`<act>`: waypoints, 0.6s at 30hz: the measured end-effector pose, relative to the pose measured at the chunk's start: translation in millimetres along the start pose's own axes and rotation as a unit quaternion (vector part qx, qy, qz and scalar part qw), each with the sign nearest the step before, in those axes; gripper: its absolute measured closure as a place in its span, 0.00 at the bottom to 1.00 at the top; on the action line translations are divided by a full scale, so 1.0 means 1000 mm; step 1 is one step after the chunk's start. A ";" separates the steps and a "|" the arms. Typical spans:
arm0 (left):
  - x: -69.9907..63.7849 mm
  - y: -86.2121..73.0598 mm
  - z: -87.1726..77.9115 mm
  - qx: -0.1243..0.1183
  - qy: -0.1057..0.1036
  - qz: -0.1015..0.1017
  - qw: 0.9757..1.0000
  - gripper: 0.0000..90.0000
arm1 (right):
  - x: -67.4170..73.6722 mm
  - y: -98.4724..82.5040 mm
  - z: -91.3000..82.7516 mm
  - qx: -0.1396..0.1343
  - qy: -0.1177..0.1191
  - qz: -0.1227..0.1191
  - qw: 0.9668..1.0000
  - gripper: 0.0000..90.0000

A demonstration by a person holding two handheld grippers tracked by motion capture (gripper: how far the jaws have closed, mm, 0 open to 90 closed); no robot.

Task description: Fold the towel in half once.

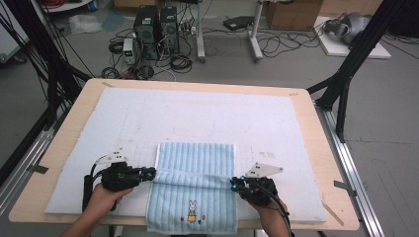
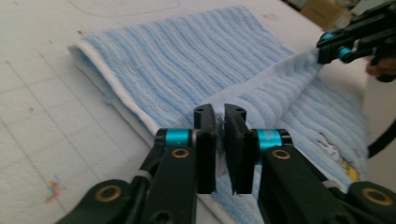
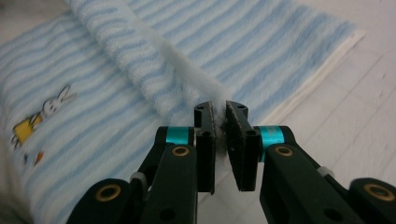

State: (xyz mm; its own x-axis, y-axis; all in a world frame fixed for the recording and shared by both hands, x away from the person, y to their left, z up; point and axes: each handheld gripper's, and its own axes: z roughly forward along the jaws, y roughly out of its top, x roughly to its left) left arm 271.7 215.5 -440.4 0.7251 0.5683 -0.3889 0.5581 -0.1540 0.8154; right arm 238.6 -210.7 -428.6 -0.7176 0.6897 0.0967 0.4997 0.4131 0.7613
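Note:
A light blue striped towel [image 1: 192,163] with a small rabbit motif [image 1: 191,211] lies on the white mat, its near end hanging over the table's front edge. A raised fold runs across its middle, stretched between the two grippers. My left gripper [image 1: 152,173] pinches the fold's left end; in the left gripper view the jaws [image 2: 219,114] stand a narrow gap apart with towel [image 2: 187,60] edge between them. My right gripper [image 1: 233,183] holds the right end, and white towel [image 3: 261,42] hem shows squeezed between its jaws [image 3: 219,109]. The right gripper [image 2: 334,49] also appears far off in the left gripper view.
A white padded mat [image 1: 207,108] covers most of the wooden table [image 1: 326,163]. Black frame legs stand at the table's left and right. Beyond the far edge the floor holds computer towers [image 1: 155,29], cables and boxes.

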 end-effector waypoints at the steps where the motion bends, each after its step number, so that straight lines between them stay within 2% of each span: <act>1: 0.002 0.000 -0.001 -0.004 0.002 -0.009 1.000 0.75 | 0.001 -0.003 -0.003 0.002 0.006 0.003 1.000 0.86; 2: 0.005 0.001 -0.004 -0.011 0.005 -0.016 1.000 0.70 | 0.001 -0.004 -0.006 -0.002 0.006 0.008 1.000 0.82; 3: 0.009 0.004 -0.006 -0.021 0.014 -0.020 0.999 0.70 | 0.000 -0.003 -0.011 -0.012 0.004 0.016 1.000 0.80; 5: 0.017 0.011 -0.008 -0.037 0.028 -0.042 0.998 0.65 | -0.008 0.002 -0.018 -0.043 0.000 0.035 0.998 0.77; 7: 0.023 0.021 -0.007 -0.049 0.041 -0.044 0.997 0.63 | -0.016 0.009 -0.019 -0.068 -0.013 0.051 0.996 0.76; 9: 0.029 0.028 -0.004 -0.051 0.055 -0.043 0.996 0.63 | -0.024 0.016 -0.013 -0.078 -0.027 0.062 0.995 0.74; 11: 0.037 0.035 0.003 -0.045 0.069 -0.046 0.996 0.63 | -0.031 0.021 0.000 -0.071 -0.038 0.070 0.994 0.73; 14: 0.047 0.041 0.015 -0.039 0.084 -0.060 0.994 0.62 | -0.039 0.027 0.027 -0.044 -0.054 0.064 0.996 0.69; 18: 0.052 0.042 0.032 -0.014 0.095 -0.063 0.993 0.59 | -0.045 0.035 0.052 -0.011 -0.086 0.060 0.994 0.65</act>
State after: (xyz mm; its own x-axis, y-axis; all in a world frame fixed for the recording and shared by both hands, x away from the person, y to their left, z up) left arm 346.0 212.8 -440.5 0.5588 0.7249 -0.4028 0.6267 -0.0511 0.7776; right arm 313.6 -196.9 -439.9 -0.5590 0.8255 0.0773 0.5648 0.3108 0.7645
